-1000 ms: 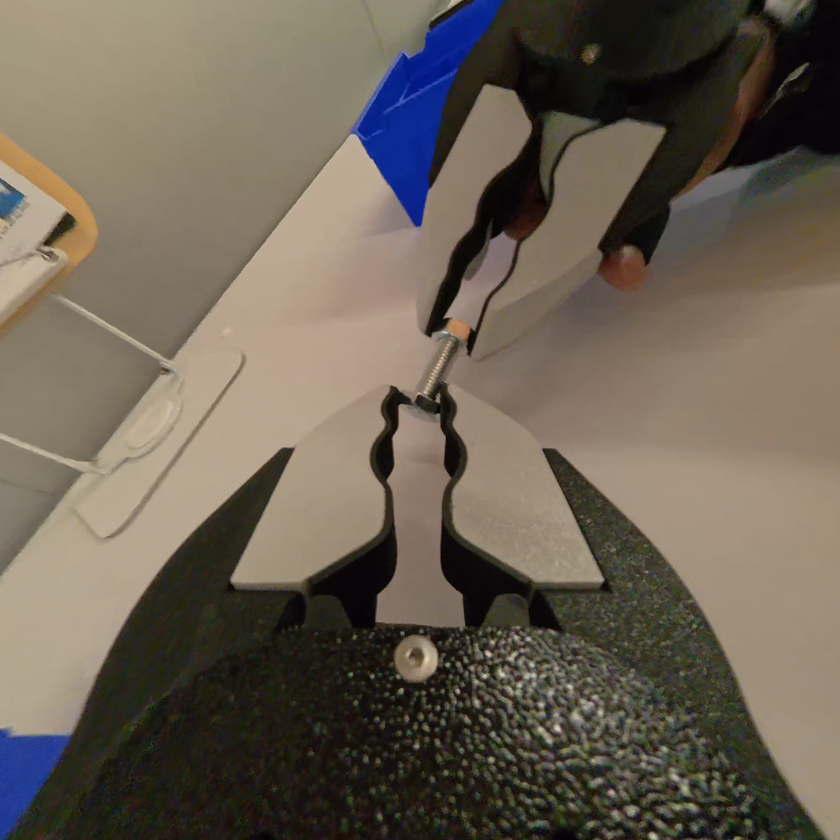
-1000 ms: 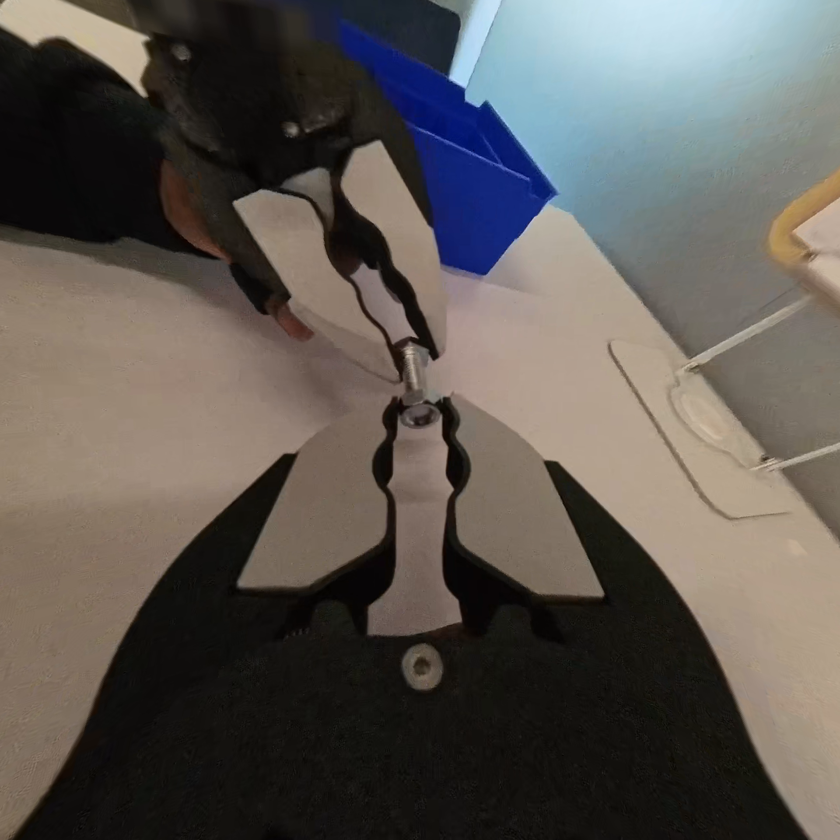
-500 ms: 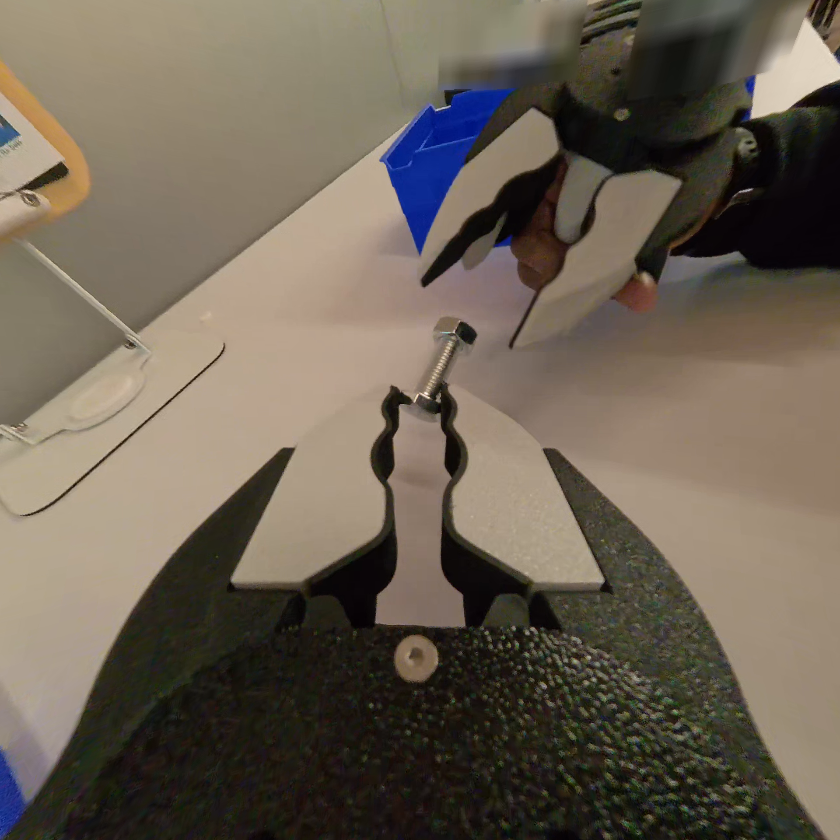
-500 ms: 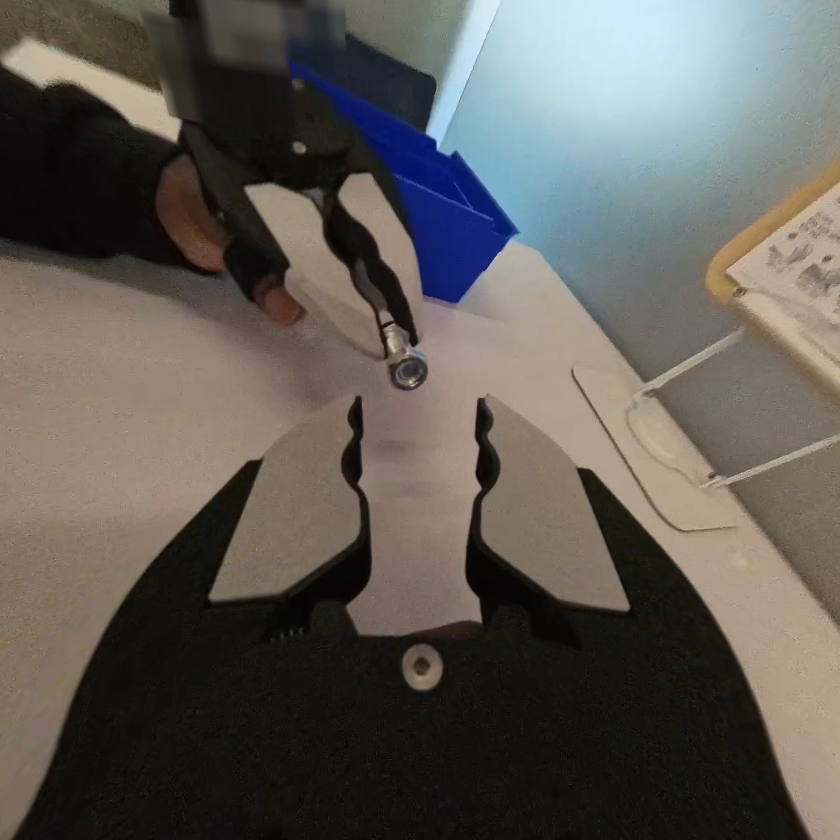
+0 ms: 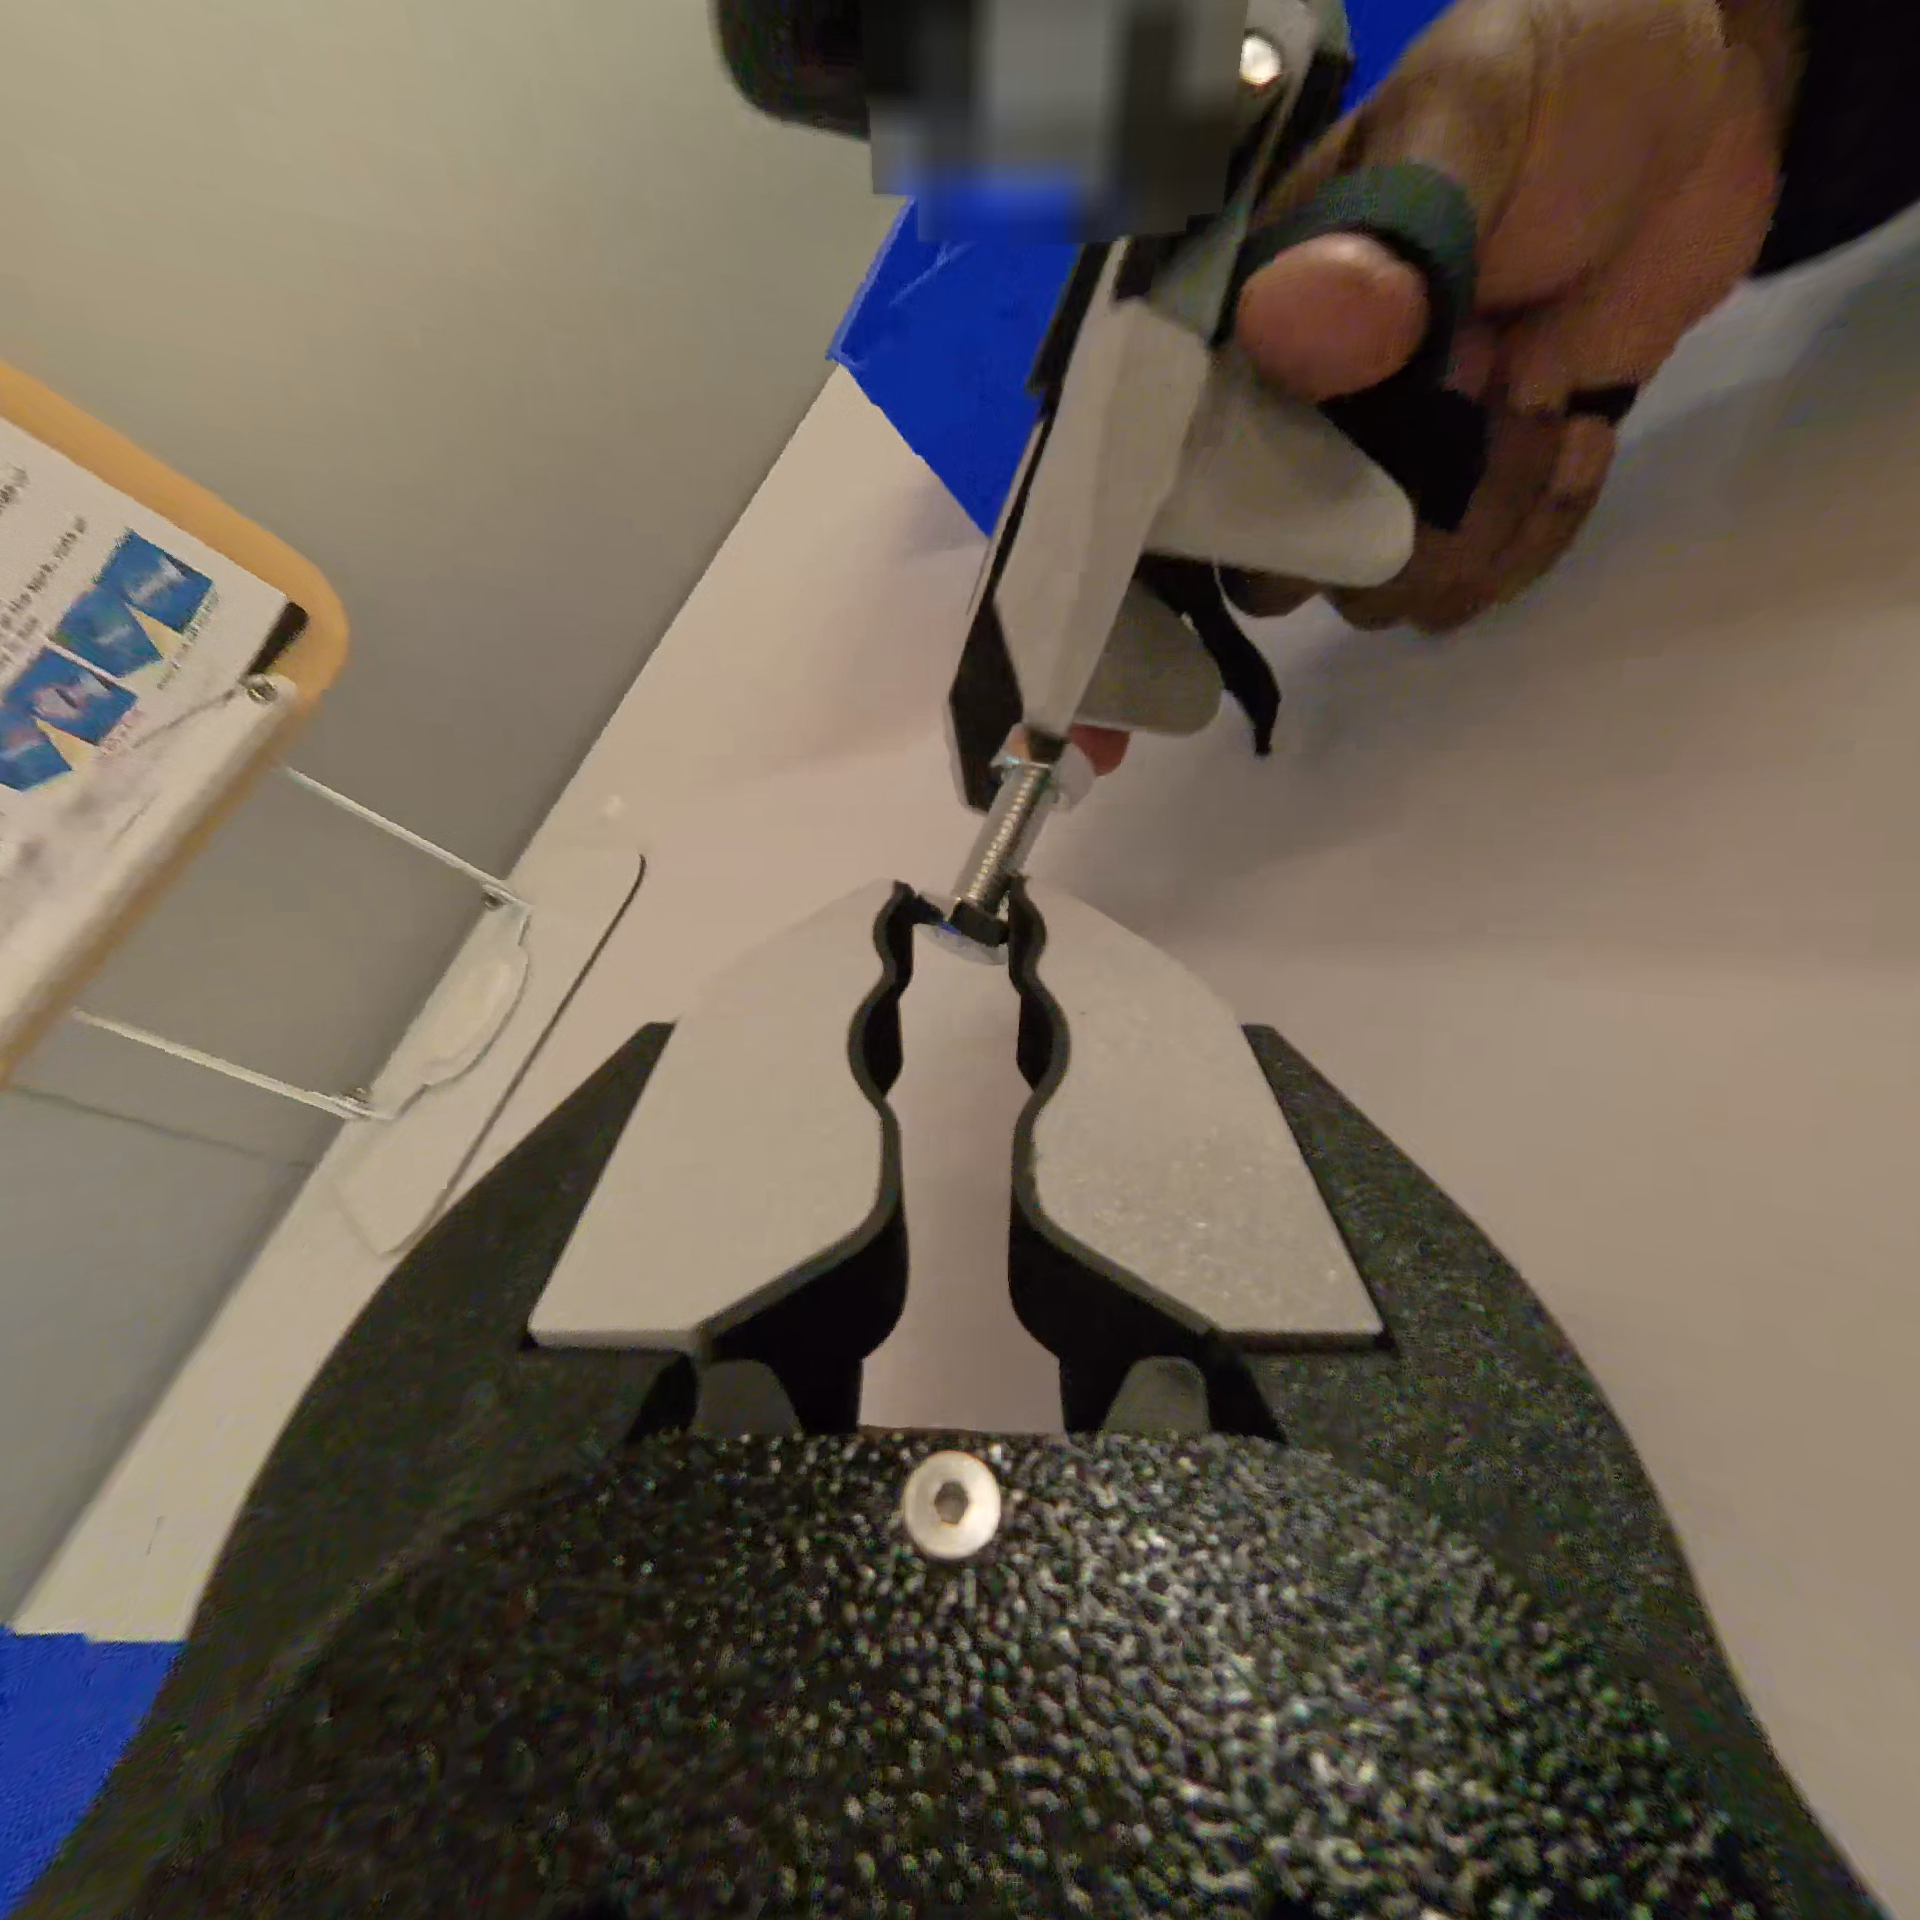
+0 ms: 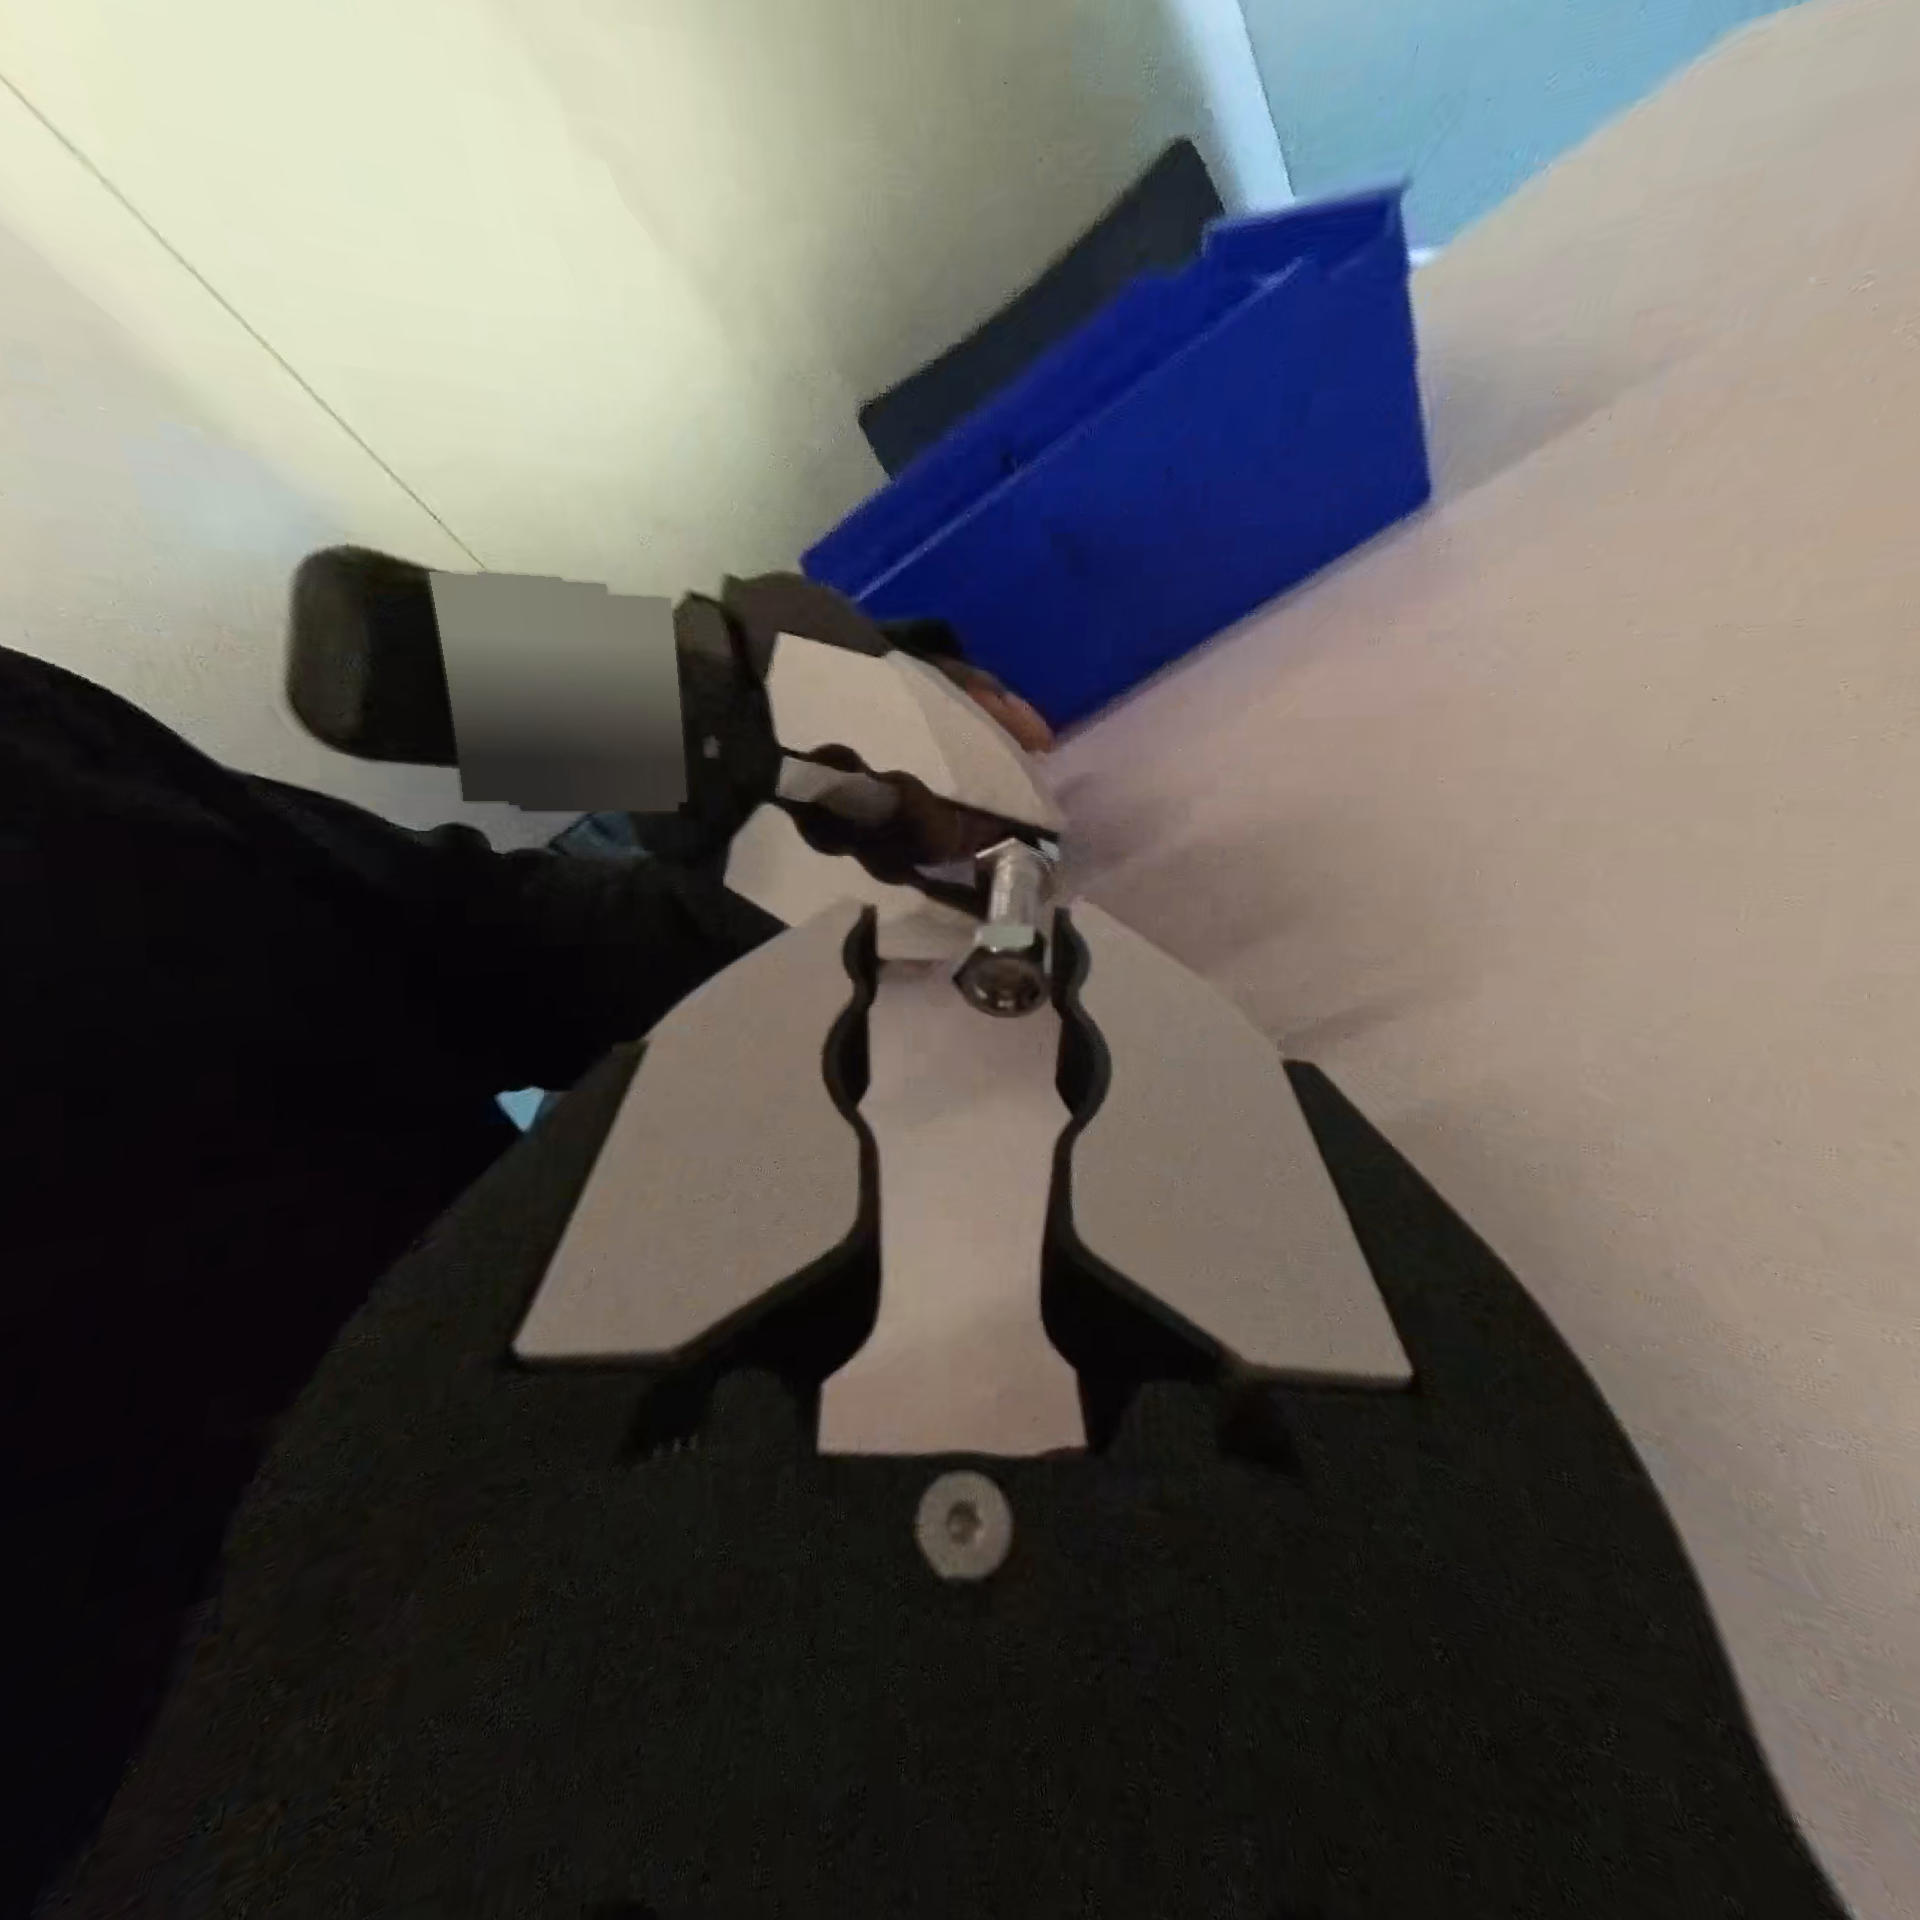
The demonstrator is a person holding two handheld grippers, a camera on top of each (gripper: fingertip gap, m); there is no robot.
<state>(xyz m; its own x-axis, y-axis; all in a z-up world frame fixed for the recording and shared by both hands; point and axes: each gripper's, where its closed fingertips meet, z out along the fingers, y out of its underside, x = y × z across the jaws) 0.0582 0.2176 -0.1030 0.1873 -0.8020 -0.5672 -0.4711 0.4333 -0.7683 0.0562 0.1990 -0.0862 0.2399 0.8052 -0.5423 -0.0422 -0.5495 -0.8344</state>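
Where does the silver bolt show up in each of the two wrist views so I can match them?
Left wrist view: bolt just above centre, slanting up from the left gripper.
Right wrist view: bolt just above centre, nut end at the right gripper.
Shared landmark: blue bin.

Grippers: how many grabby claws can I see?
2. The left gripper pinches one end of the silver bolt; the right gripper stands open around the bolt's other end. None seems hidden.
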